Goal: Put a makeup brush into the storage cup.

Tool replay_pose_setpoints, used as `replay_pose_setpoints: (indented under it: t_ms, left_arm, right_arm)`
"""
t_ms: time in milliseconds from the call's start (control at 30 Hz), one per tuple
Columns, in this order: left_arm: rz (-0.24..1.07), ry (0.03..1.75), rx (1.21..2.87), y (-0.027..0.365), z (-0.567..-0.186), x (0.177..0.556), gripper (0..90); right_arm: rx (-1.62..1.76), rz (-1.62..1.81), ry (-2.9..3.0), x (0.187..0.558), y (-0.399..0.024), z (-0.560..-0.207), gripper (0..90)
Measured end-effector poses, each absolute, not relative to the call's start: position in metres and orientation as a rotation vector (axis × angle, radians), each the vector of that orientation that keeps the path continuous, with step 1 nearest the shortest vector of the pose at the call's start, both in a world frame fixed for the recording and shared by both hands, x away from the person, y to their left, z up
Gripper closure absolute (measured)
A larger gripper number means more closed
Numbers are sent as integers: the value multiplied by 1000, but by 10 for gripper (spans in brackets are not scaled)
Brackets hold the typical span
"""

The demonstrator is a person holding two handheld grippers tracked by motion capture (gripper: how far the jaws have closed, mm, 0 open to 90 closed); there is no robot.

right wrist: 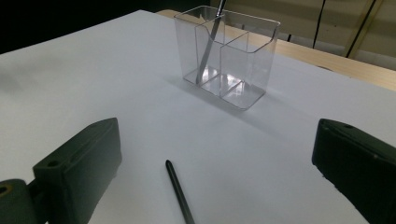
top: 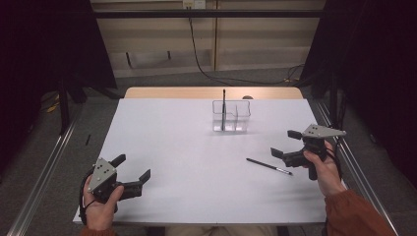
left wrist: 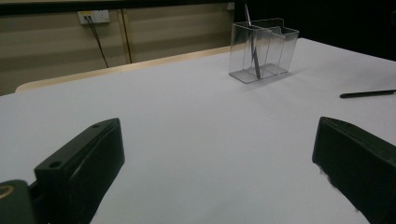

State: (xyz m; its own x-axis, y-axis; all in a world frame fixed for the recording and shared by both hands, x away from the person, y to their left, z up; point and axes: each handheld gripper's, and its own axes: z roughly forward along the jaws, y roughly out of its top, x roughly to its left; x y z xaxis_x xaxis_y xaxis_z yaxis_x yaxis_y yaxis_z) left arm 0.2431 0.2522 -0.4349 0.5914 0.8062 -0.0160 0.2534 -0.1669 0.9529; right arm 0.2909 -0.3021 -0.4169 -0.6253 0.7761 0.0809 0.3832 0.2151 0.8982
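A clear plastic holder (top: 231, 116) with compartments stands at the far middle of the white table (top: 172, 147). One dark pen (top: 223, 108) stands upright in it. A second dark pen (top: 269, 166) lies flat on the table right of centre. My right gripper (top: 286, 143) is open just right of that lying pen, whose tip (right wrist: 177, 186) lies between the jaws in the right gripper view, with the holder (right wrist: 229, 53) farther on. My left gripper (top: 132, 167) is open and empty at the near left. In its view the holder (left wrist: 262, 49) and lying pen (left wrist: 367, 94) sit far off.
A bare wooden strip (top: 162, 92) runs along the table's far edge. Metal rails (top: 49, 162) flank the table on both sides. A black cable (top: 196, 54) hangs down the back wall to the floor.
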Motion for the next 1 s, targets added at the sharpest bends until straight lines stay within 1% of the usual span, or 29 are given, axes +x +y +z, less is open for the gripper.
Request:
replay_pose_setpoints:
  t_ms: [67,267,500,667,733,900,1000]
  left_arm:
    - [623,882,1715,252,-435,243,22]
    - [622,877,1720,251,-435,243,22]
    - [615,889,1714,252,-436,244,24]
    - [616,882,1723,252,-436,244,24]
    - [604,891,1711,252,-436,245,24]
    - [602,887,1721,251,-437,245,24]
    - [603,889,1719,251,-437,245,24]
  right_arm:
    - [1068,1379,2135,294,-300,-414,29]
    - [1040,1315,2289,304,-295,-406,34]
    - [1014,1153,2466,315,-292,-409,50]
    - [971,1039,2540,320,-288,-413,86]
    - [971,1005,2560,323,-286,-413,117]
    - [957,904,2676,329,-281,-415,129]
    - [965,856,2728,331,-280,-418,164]
